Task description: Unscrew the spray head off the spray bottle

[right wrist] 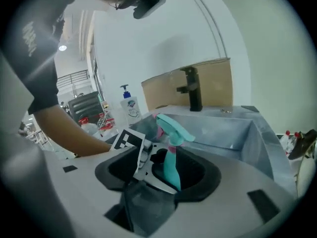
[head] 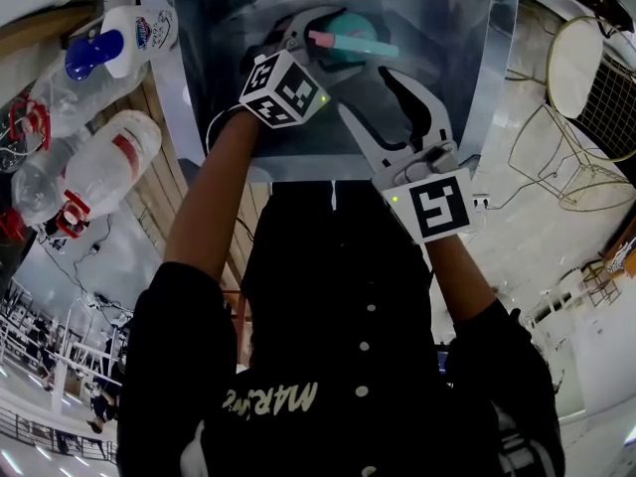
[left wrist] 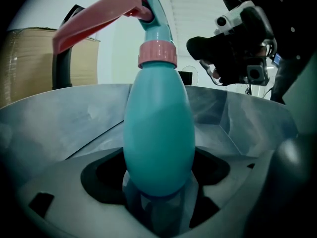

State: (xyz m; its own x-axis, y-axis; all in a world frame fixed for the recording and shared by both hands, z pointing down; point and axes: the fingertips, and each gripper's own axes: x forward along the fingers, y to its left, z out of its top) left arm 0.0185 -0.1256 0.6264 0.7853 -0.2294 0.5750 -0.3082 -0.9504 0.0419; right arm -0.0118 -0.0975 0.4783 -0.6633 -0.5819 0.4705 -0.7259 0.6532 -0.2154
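A teal spray bottle (left wrist: 157, 133) with a pink collar (left wrist: 157, 53) and a pink trigger (left wrist: 91, 26) stands tilted over a metal sink (head: 447, 28). My left gripper (head: 316, 50) is shut on the bottle's body, and the lower part of the bottle fills the gap between its jaws in the left gripper view. My right gripper (head: 376, 92) hangs just right of the bottle with its jaws open and nothing between them; it shows as a dark shape (left wrist: 233, 46) beside the collar. In the right gripper view the spray head (right wrist: 171, 128) lies ahead, apart from the jaws.
A black faucet (right wrist: 190, 88) stands at the sink's back edge before a cardboard panel (right wrist: 213, 81). A white soap bottle with a blue pump (head: 109, 48) and clear plastic bottles (head: 99, 162) lie on the counter at the left. A wire stool (head: 586, 78) stands to the right.
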